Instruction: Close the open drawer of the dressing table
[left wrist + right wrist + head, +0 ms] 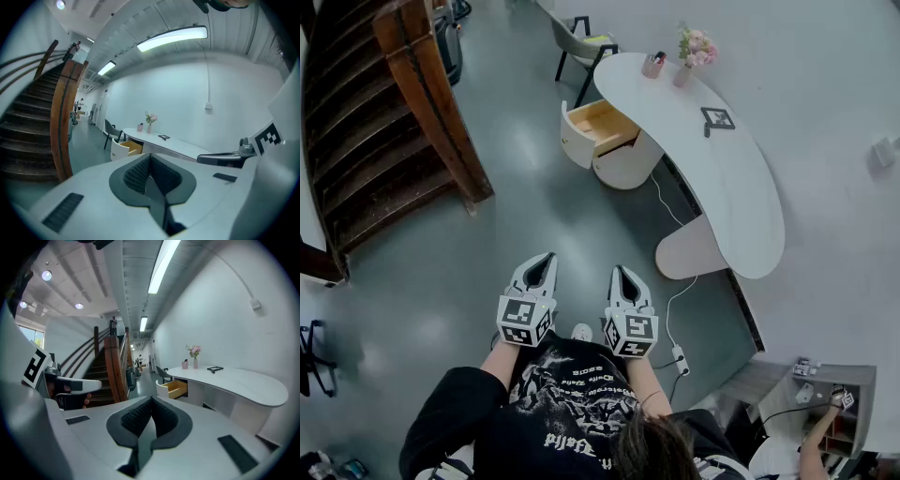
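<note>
Right, head view first: both grippers hung low centre, in front of the person. The left gripper (546, 257) and right gripper (620, 271) were both closed on nothing. The open drawer (602, 125) stuck out at upper centre from the left end of the dressing table (741, 187), well apart from both tools. A chair (586, 42) stood just beyond it. A cable (673, 305) ran along the floor to a power strip (680, 359) near the person's right side.

Left gripper view: jaws were together and empty. The drawer (127, 147) sat small at mid-frame, far off, with the staircase (33, 136) at left.

Right gripper view: jaws were together and empty. The drawer (176, 388) sat right of centre under the tabletop (243, 380). Contents were too small to tell, probably nothing.

My read is that the approach hadn't started. Risks from here:
- The cable and power strip lay close to the walking line, so a foot could snag them.
- A narrow closed tip pushing off-centre on the drawer front could skew it and jam it.
- A hard shove could rock the vase (682, 75) on top.
</note>
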A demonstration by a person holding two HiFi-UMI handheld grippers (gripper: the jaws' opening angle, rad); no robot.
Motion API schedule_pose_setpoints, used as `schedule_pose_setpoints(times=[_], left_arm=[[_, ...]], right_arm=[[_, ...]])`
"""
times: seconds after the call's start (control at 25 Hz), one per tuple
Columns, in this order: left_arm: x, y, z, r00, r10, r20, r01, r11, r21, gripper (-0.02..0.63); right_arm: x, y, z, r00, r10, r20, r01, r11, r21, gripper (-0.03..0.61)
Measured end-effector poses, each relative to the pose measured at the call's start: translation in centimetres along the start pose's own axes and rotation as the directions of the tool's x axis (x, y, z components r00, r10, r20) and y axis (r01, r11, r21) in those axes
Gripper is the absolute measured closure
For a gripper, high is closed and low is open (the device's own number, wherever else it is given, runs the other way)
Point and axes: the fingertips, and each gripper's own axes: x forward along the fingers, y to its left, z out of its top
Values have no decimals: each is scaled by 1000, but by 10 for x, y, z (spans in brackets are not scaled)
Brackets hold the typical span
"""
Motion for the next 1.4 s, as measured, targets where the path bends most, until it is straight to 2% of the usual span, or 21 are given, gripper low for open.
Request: schedule_pose_setpoints(times=[0.36, 0.6, 1.12, 1.4], left_arm=[[3, 23, 7, 1000, 9, 19, -9, 1000, 17, 591], [4, 36, 7, 1000, -8, 18, 8, 1000, 21, 591], [-1, 77, 1, 999, -33, 12, 33, 999, 18, 591], [16, 83, 5, 1000, -19, 18, 19, 1000, 14, 589]], right_arm=[[15, 5, 2, 1000, -8, 8, 8, 1000, -19, 554], [21, 16, 6, 998, -21, 52, 21, 1000, 1, 553], [39, 38, 4, 995, -72, 72, 70, 997, 29, 552], [60, 24, 10, 995, -69, 76, 67, 997, 25, 552]])
